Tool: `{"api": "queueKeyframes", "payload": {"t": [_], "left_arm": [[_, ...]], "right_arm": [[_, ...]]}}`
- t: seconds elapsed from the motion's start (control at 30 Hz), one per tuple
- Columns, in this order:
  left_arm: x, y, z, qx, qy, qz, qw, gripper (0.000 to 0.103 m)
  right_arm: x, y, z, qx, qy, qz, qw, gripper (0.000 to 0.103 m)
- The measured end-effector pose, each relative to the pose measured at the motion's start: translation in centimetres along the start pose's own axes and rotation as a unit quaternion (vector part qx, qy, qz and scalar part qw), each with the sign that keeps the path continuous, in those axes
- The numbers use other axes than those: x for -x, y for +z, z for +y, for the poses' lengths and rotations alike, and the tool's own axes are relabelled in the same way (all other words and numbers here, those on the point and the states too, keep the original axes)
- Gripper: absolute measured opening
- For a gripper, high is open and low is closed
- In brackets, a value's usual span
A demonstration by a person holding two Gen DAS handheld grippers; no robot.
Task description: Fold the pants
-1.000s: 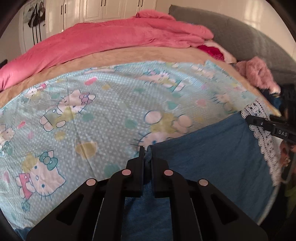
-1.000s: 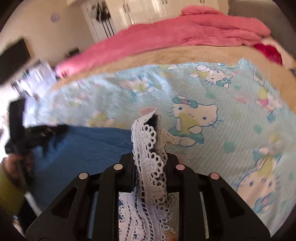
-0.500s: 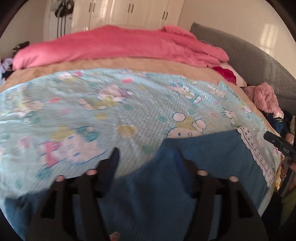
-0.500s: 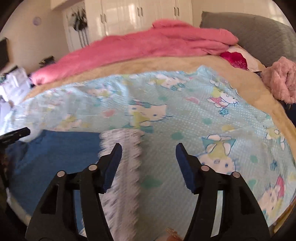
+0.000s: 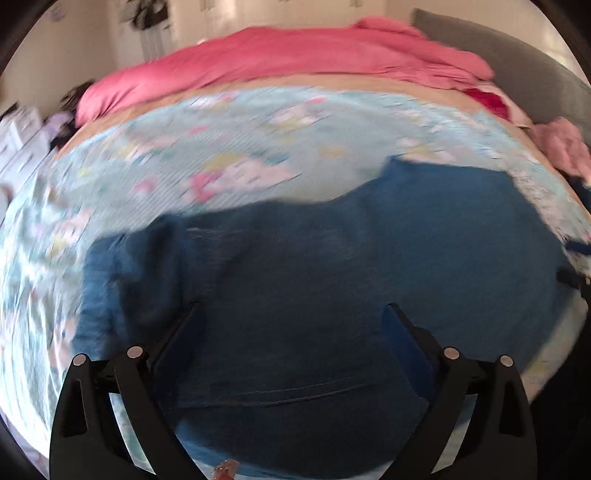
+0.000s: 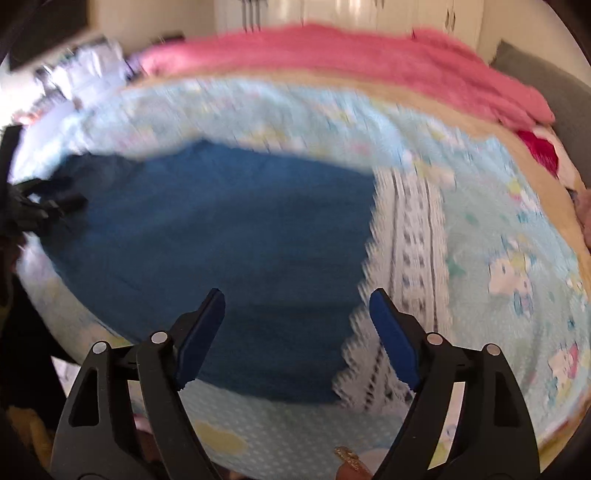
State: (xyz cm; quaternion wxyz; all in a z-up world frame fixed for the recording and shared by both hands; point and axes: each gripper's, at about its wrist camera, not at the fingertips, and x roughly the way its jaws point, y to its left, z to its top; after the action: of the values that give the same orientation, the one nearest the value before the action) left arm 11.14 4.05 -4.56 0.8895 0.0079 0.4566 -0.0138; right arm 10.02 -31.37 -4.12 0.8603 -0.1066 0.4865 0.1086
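Note:
Blue pants [image 5: 332, 258] lie spread flat on the cartoon-print bed sheet [image 5: 240, 147], with a white lace hem [image 6: 406, 266] along their right edge. Both views are blurred by motion. My left gripper [image 5: 291, 317] hovers over the pants' middle, its jaws opening wide with only cloth lying below them, none pinched. My right gripper [image 6: 295, 302] hangs over the pants near the lace hem, its jaws also opening, holding nothing. The left gripper [image 6: 48, 206] shows as a dark shape at the far left of the right wrist view.
A pink duvet [image 5: 295, 59] is heaped along the far side of the bed, over a beige blanket [image 6: 406, 92]. A grey headboard [image 5: 517, 66] and a pink fluffy garment [image 5: 565, 147] sit at the right. White wardrobes [image 6: 369, 11] stand behind.
Both grippers let go: the left released the blue cloth, the right released the lace hem. Both opened wide and moved sideways, and the pants now lie flat on the sheet.

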Motion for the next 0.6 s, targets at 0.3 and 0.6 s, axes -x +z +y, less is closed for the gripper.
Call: {"api": "queueKeyframes", "payload": {"t": [0.3, 0.6], "left_arm": [[0.7, -1.2, 2.0, 0.022, -0.048, -0.021, 0.9984, 0.096], [5.1, -1.2, -1.7, -0.019, -0.071, -0.055, 0.9958, 0.097]], "right_arm": [[0.5, -0.9, -1.1, -0.039, 0.029, -0.004, 0.999, 0.074], [4.9, -2.1, -1.1, -0.069, 0.034, -0.086, 0.993, 0.089]]}}
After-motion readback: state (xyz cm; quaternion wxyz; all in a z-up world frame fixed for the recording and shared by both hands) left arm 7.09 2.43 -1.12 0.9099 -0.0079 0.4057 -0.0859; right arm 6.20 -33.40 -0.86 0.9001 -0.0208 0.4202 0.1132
